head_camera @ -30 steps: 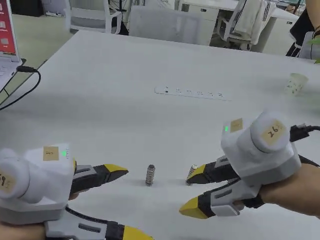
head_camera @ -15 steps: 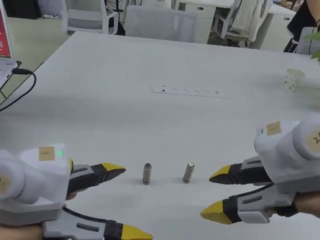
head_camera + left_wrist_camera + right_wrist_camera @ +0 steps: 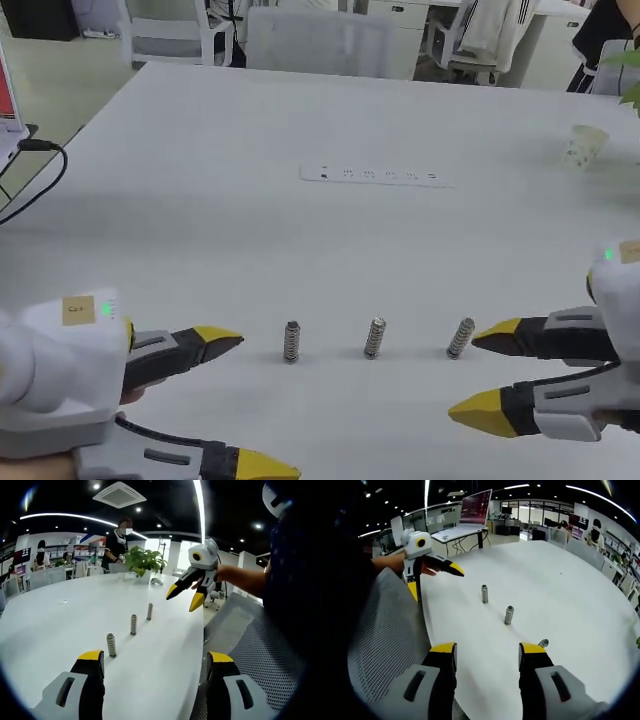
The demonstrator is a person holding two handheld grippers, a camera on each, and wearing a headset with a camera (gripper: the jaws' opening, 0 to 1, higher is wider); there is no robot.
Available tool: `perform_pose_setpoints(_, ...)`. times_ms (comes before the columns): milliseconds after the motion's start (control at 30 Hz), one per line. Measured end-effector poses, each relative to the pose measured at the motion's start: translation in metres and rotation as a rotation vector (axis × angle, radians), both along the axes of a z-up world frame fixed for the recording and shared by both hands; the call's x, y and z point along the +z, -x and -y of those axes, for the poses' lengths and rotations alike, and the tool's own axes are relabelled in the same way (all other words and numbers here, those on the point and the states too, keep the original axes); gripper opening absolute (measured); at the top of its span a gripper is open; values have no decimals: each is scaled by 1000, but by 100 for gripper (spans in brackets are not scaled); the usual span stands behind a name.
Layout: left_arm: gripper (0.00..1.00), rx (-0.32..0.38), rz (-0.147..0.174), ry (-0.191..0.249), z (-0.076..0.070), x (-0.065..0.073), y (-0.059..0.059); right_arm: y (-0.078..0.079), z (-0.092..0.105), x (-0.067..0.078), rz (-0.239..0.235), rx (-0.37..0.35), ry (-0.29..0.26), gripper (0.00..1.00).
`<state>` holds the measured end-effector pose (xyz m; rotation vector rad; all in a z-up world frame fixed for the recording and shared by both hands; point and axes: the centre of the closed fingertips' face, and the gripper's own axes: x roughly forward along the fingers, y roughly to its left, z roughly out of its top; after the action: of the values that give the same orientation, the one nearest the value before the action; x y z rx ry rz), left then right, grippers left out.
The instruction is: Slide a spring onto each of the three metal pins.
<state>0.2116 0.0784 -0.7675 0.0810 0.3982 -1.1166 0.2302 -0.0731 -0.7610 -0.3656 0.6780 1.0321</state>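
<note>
Three upright pins, each with a spring on it, stand in a row on the white table: left spring (image 3: 291,342), middle spring (image 3: 374,338), right spring (image 3: 460,338). My left gripper (image 3: 243,400) is open just left of the row, with nothing between its fingers. My right gripper (image 3: 482,370) is open too, its upper fingertip close beside the right spring. The left gripper view has the nearest spring (image 3: 111,645) ahead of my left gripper (image 3: 155,657), with the right gripper (image 3: 192,587) beyond. In the right gripper view the nearest spring (image 3: 543,643) stands by the right fingertip of my right gripper (image 3: 488,648).
A white power strip (image 3: 375,176) lies mid-table, a paper cup (image 3: 583,147) stands far right, and a black cable (image 3: 30,175) trails at the left edge. A laptop (image 3: 475,507) stands at the table's end, and a mesh chair (image 3: 390,630) sits at the near edge.
My right gripper has drawn back to the right from the middle spring, and the right spring now shows beside it. The left gripper has hardly moved.
</note>
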Motion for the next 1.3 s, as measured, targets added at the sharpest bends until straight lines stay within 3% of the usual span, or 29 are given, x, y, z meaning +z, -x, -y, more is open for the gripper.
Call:
perform_pose_setpoints(133, 81, 5, -2, -2, 0, 0, 0, -2, 10, 2, 13, -25, -46, 52)
perform_pose_setpoints(333, 81, 18, -8, -1, 1, -2, -1, -4, 25, -1, 27, -57, -66, 55)
perform_pose_setpoints(600, 81, 49, -16, 2, -1, -1, -2, -4, 28, 0, 86, -55, -118, 62)
perform_pose_setpoints(733, 81, 73, -24, 0, -5, -2, -1, -4, 29, -3, 93, -57, -140, 68)
perform_pose_setpoints(833, 81, 95, -35, -2, -10, -3, 1, -3, 31, -10, 88, -55, -117, 71)
perform_pose_setpoints(1200, 81, 153, -69, -11, -24, -7, 4, -11, 36, -19, 94, -83, -145, 77)
perform_pose_setpoints(1300, 81, 168, -74, -8, -25, -6, 3, -13, 40, -27, 92, -86, -123, 79)
